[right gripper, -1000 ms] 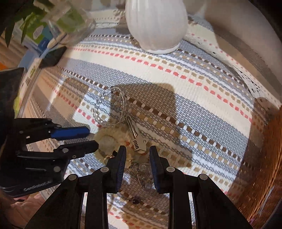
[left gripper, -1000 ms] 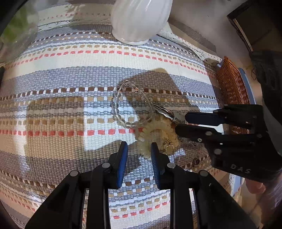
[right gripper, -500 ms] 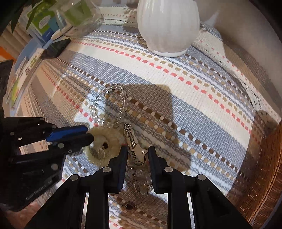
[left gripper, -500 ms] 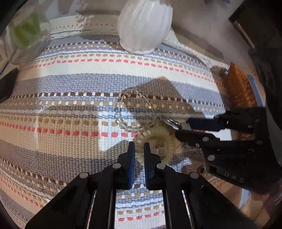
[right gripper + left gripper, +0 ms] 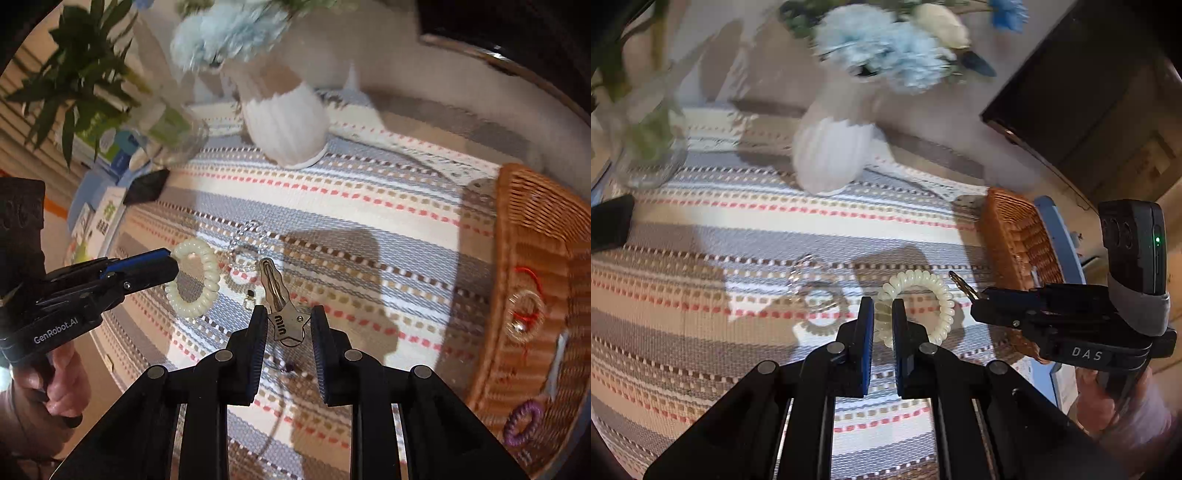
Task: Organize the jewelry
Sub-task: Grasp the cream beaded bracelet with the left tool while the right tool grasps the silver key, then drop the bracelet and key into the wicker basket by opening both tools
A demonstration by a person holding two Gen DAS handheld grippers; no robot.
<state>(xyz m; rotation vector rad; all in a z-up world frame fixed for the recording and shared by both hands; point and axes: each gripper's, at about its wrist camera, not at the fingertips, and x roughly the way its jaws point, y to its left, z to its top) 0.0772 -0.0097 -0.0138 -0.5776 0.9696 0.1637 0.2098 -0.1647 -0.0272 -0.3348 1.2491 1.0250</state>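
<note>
While the left gripper [image 5: 882, 319] was clenched on the cream coil bracelet [image 5: 916, 306], lifted clear above the striped cloth [image 5: 738, 229], the loop looked light and springy, best pinched across one coil. Beside it, the right gripper [image 5: 289, 325] grasped a stiff, slick metal key [image 5: 282, 310] by its flat head, near the wicker basket [image 5: 535, 229].

home | striped woven cloth [image 5: 701, 229] | flower vase [image 5: 831, 158] | wicker basket [image 5: 535, 236]

Two claws [image 5: 882, 321] [image 5: 288, 325], two spiral hair ties [image 5: 192, 282] [image 5: 522, 426], one key [image 5: 282, 306], one clear bead bracelet [image 5: 245, 245], one wicker basket [image 5: 535, 221], one white vase [image 5: 288, 127].
</note>
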